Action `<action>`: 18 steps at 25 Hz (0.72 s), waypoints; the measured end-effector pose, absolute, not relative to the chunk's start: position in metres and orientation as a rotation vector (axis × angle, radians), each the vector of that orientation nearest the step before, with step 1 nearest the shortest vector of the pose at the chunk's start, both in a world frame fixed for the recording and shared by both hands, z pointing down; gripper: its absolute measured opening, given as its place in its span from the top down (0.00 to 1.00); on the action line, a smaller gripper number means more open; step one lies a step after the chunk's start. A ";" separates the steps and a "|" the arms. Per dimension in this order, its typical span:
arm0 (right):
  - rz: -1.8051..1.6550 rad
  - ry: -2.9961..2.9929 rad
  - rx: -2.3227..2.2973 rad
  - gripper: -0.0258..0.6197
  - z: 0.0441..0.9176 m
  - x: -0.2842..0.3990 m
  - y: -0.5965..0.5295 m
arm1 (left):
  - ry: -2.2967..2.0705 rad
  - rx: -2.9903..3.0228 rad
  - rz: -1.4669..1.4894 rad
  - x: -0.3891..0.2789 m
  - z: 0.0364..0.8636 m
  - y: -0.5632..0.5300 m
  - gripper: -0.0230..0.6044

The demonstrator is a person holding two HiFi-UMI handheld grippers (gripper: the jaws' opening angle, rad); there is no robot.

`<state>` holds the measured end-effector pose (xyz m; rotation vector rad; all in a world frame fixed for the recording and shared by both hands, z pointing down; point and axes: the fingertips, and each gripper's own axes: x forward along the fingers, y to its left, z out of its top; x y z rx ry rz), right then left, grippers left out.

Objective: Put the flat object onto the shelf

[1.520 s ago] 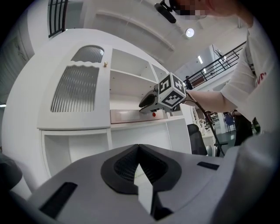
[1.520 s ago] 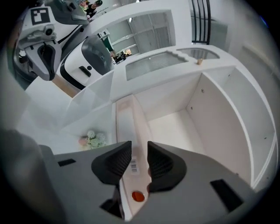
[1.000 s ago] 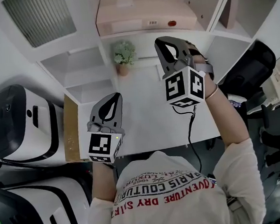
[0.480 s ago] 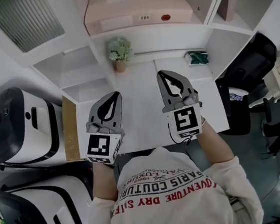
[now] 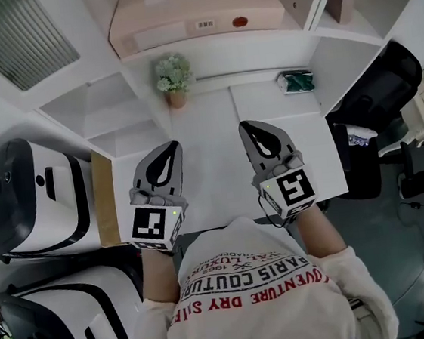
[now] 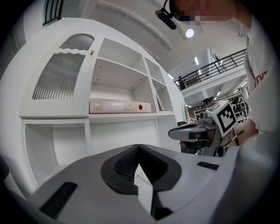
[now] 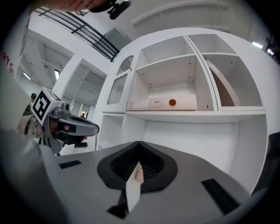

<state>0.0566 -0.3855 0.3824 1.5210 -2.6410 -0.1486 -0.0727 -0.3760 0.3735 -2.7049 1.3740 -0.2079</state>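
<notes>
The flat object is a pale pink flat box (image 5: 194,11) lying in a compartment of the white shelf (image 5: 244,47); it also shows in the left gripper view as the box (image 6: 118,106) and in the right gripper view as the box (image 7: 162,103). Neither gripper touches it. My left gripper (image 5: 170,148) hovers over the white desk (image 5: 212,172), shut and empty. My right gripper (image 5: 247,128) hovers beside it at about the same height, also shut with nothing between its jaws. Both point toward the shelf.
A small potted plant (image 5: 173,76) stands at the back of the desk, a green packet (image 5: 297,82) at the back right. Two large white machines (image 5: 25,194) sit at the left, with a brown panel (image 5: 106,200) by the desk's edge. A black chair (image 5: 374,93) stands right.
My right gripper has come down and back from in front of the shelf to hover over the desk beside the left one. The left gripper has hardly moved.
</notes>
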 end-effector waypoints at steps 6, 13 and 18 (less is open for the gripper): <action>-0.164 -2.608 1.540 0.92 0.380 0.066 -0.395 | 1.365 -2.680 -0.221 -0.068 0.369 -0.381 0.95; -0.272 -2.673 1.510 0.92 0.369 0.062 -0.394 | 1.406 -2.669 -0.229 -0.073 0.370 -0.381 0.95; -0.270 -2.730 1.447 0.92 0.368 0.056 -0.393 | 1.410 -2.660 -0.228 -0.075 0.367 -0.382 0.95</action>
